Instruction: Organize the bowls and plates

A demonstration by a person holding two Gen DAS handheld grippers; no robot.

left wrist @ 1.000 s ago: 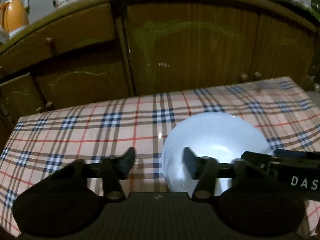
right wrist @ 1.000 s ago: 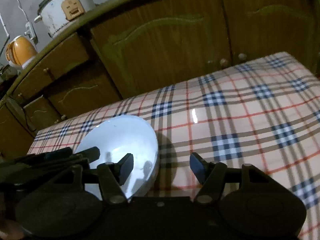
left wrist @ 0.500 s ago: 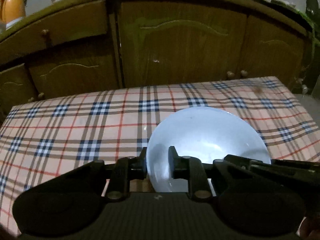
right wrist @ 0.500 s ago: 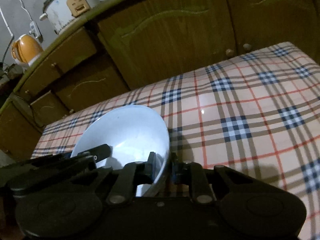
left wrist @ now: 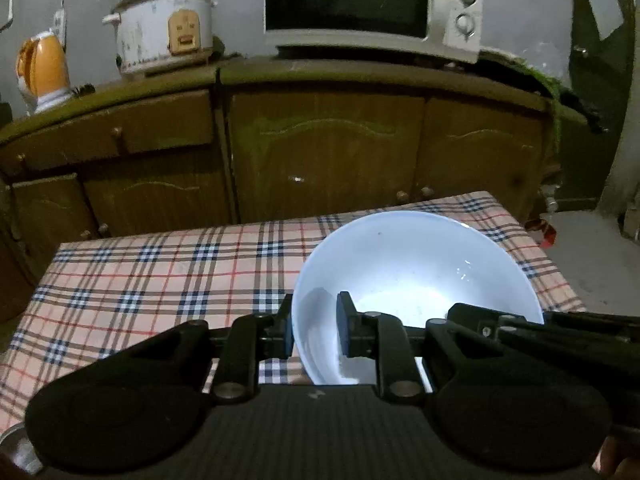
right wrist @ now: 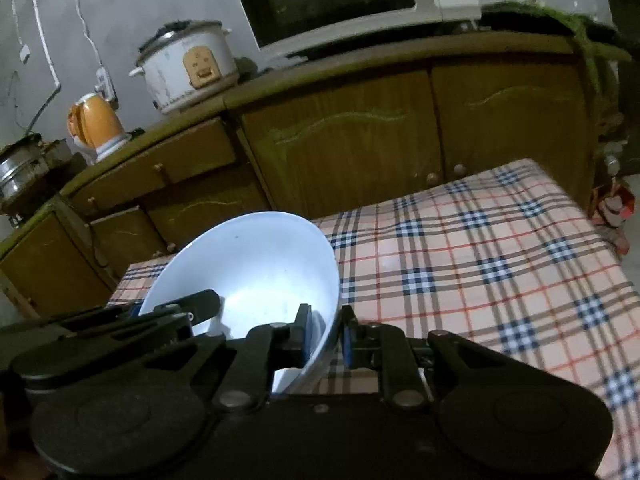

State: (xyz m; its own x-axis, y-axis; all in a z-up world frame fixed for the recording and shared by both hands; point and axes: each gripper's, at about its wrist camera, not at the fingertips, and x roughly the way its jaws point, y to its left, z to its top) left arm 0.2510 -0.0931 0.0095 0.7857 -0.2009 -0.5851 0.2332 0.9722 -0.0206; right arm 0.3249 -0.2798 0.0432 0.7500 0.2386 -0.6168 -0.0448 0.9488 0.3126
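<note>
— Where's the bowl?

— White bowl (left wrist: 416,280), held up above the checked tablecloth (left wrist: 160,280), tilted in the right wrist view (right wrist: 256,272).

— Held how?

— Pinched at the near-left rim by the left gripper (left wrist: 314,326), one finger outside the wall, one inside. Clamped on the opposite rim by the right gripper (right wrist: 324,334), same way.

— Behind?

— Wooden cabinets (left wrist: 328,160) beyond the table. On top: microwave (left wrist: 372,4), rice cooker (left wrist: 164,32), orange kettle (left wrist: 42,70).
</note>
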